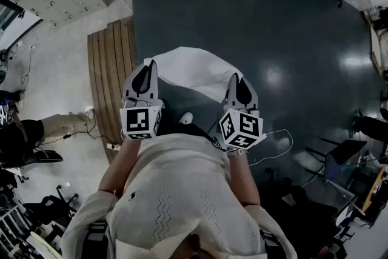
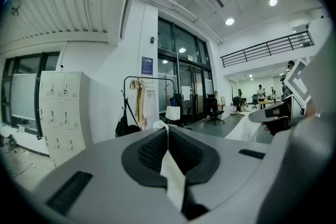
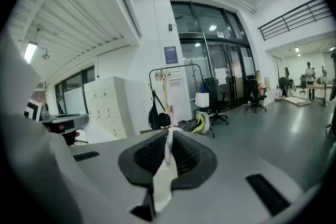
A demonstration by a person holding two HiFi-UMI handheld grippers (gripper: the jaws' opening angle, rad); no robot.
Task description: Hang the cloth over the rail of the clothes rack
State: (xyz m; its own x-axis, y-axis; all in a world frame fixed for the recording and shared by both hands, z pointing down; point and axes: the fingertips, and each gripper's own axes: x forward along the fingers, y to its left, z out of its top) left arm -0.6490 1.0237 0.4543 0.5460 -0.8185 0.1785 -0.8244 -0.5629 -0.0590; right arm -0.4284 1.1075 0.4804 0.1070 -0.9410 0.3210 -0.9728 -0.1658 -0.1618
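Person's white sweater (image 1: 173, 191) is filling the bottom of the head view. Just past it, the left gripper (image 1: 147, 70) and right gripper (image 1: 237, 83) are each pinching a corner of the white cloth (image 1: 194, 73), holding it spread out above the floor. Looks like the carrying step to me. The clothes rack (image 3: 176, 68) is standing well off by the wall, so I'm guessing the next move is walking over and lifting the cloth above the rail.
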